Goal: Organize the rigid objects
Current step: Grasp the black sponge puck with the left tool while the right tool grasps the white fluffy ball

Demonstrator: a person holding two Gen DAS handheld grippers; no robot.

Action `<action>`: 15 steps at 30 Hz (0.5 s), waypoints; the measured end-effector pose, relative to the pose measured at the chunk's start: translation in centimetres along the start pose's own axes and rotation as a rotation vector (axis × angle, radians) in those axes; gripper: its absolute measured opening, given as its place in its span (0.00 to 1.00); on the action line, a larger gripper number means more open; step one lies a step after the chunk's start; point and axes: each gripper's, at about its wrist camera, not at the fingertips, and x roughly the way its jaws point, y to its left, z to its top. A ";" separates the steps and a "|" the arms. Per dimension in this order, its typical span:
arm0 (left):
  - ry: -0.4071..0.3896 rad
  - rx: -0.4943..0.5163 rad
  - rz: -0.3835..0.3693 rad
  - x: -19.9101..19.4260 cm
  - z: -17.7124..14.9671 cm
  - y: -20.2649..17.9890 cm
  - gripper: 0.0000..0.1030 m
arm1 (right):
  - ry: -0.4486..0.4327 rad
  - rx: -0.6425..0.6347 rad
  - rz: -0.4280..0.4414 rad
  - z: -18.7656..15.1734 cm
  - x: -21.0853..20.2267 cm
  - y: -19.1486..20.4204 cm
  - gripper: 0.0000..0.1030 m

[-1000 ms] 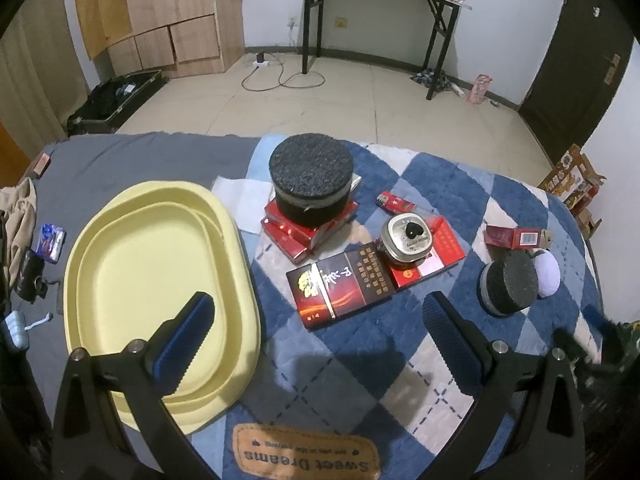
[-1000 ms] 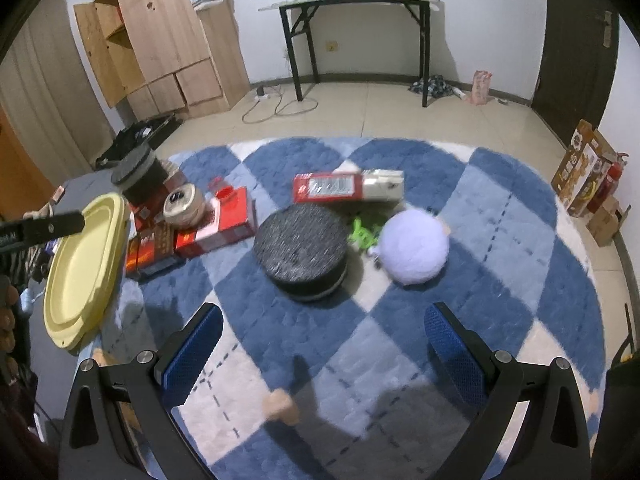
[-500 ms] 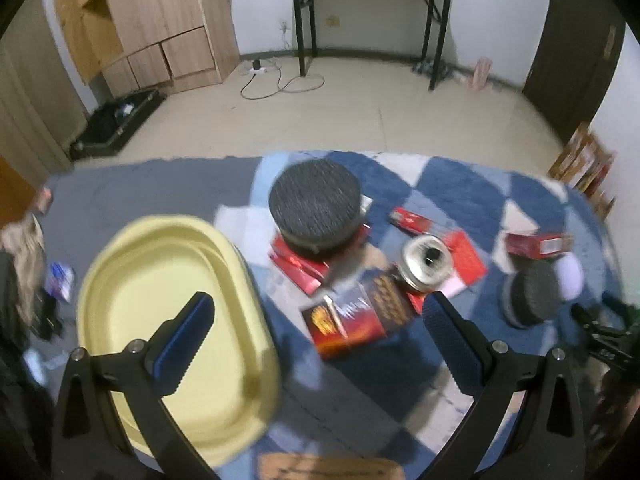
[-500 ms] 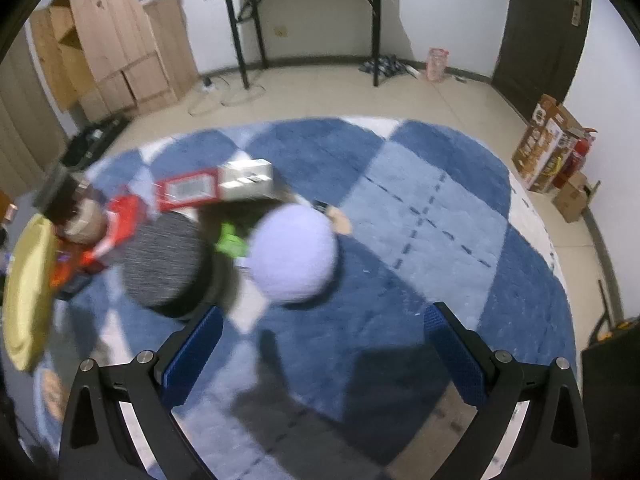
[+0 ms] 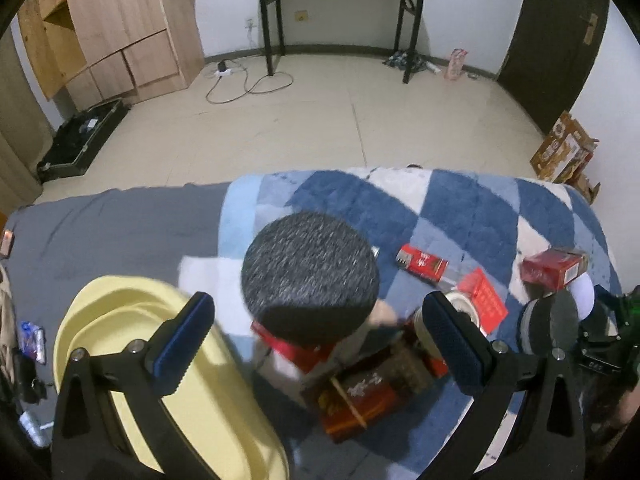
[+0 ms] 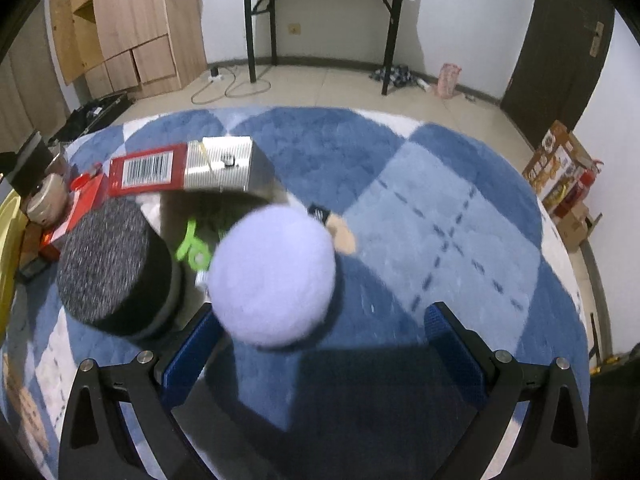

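Two hand-held grippers, both wide open and empty. Left hand-held gripper (image 5: 316,344) hovers over a black round tin (image 5: 310,276) stacked on red boxes (image 5: 352,396), beside the yellow tray (image 5: 120,320). Right hand-held gripper (image 6: 320,352) frames a lavender round puff (image 6: 272,276) on the blue checked rug (image 6: 440,220).

Open left tongs (image 5: 316,344) frame a black round box (image 5: 310,278) stacked on red boxes (image 5: 296,354).

On the blanket (image 5: 460,208), a round tin (image 5: 310,280) sat atop stacked boxes (image 5: 352,396) just right of the tray (image 5: 120,320), while a fluffy ball (image 6: 272,276) lay right of another tin (image 6: 112,272), a carton (image 6: 184,168) behind them.
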 end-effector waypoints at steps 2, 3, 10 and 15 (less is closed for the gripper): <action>-0.003 -0.004 -0.007 0.4 0.1 -0.1 1.00 | -0.017 -0.011 -0.005 0.0 0.2 0.2 0.99; -0.013 -0.008 -0.017 0.5 0.1 -0.2 0.99 | -0.025 -0.015 -0.002 0.0 0.3 0.2 0.98; -0.069 -0.075 -0.079 0.0 -0.2 0.7 0.66 | -0.055 -0.047 0.050 -0.3 0.3 0.8 0.65; -0.101 -0.111 -0.115 -1.6 -0.7 1.6 0.66 | -0.049 -0.074 0.081 -0.5 -0.4 1.1 0.48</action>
